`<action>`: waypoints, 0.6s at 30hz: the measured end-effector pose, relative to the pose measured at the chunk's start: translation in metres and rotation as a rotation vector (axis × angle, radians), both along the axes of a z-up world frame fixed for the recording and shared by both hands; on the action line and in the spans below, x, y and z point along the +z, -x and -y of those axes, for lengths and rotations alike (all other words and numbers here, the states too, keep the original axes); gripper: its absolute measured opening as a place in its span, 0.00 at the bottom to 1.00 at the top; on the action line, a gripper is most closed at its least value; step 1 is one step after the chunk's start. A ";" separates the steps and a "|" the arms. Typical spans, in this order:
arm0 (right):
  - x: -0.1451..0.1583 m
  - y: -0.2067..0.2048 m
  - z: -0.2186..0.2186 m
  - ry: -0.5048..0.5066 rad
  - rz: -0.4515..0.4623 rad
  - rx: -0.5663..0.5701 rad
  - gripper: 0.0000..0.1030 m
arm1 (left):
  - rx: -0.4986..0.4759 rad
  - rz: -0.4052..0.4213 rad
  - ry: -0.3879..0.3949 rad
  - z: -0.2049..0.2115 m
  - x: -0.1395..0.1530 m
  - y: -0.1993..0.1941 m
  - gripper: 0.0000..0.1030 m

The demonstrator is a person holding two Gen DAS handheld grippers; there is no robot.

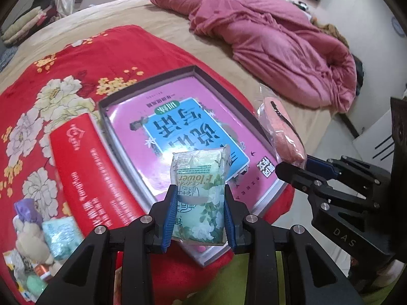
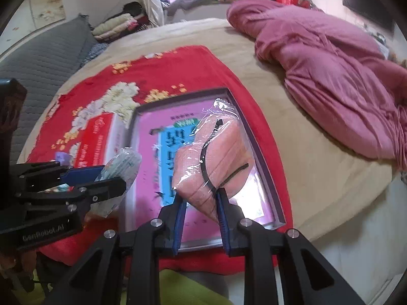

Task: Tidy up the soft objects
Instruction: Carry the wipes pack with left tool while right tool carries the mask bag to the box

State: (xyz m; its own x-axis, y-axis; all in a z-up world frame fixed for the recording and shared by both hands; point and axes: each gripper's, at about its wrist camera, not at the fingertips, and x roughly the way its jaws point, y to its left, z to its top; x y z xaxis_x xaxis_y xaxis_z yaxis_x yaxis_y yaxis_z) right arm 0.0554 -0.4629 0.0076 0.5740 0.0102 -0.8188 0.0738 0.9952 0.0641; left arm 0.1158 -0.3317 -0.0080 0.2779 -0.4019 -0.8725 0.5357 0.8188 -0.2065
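Gripped tissue pack (image 1: 199, 193), perhaps socks (image 2: 216, 157)

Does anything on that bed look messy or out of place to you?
The pink quilt lies crumpled in a heap on the bed rather than spread flat. In the left wrist view, a jumble of small packets and a plush toy sits at the red floral blanket's edge. Nothing looks spilled or damaged.

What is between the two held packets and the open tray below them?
Nothing visible. The green tissue pack in the left claw and the pink packet in the right claw hang over the tray, holding only a book.
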 end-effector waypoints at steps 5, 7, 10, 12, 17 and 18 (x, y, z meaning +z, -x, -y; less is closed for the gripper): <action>-0.017 -0.006 0.011 0.002 -0.033 -0.008 0.24 | -0.018 -0.019 -0.033 0.016 -0.018 -0.004 0.33; -0.025 -0.010 0.014 0.003 -0.051 -0.010 0.24 | -0.022 -0.022 -0.040 0.020 -0.023 -0.006 0.33; -0.039 -0.015 0.016 0.021 -0.083 -0.004 0.25 | -0.028 -0.030 -0.052 0.029 -0.031 -0.008 0.33; -0.045 -0.017 0.018 0.024 -0.097 0.000 0.25 | -0.031 -0.034 -0.051 0.033 -0.034 -0.009 0.33; -0.056 -0.019 0.028 -0.024 -0.111 0.004 0.26 | -0.044 -0.034 -0.068 0.043 -0.040 -0.011 0.33; -0.058 -0.019 0.030 -0.039 -0.110 0.003 0.27 | -0.043 -0.035 -0.070 0.044 -0.042 -0.012 0.33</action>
State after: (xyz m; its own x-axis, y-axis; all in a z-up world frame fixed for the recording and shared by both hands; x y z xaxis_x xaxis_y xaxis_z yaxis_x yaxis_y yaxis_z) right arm 0.0745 -0.4926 -0.0500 0.4804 0.0452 -0.8759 0.0794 0.9923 0.0947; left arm 0.1279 -0.3759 -0.0499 0.2302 -0.3503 -0.9079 0.5644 0.8081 -0.1687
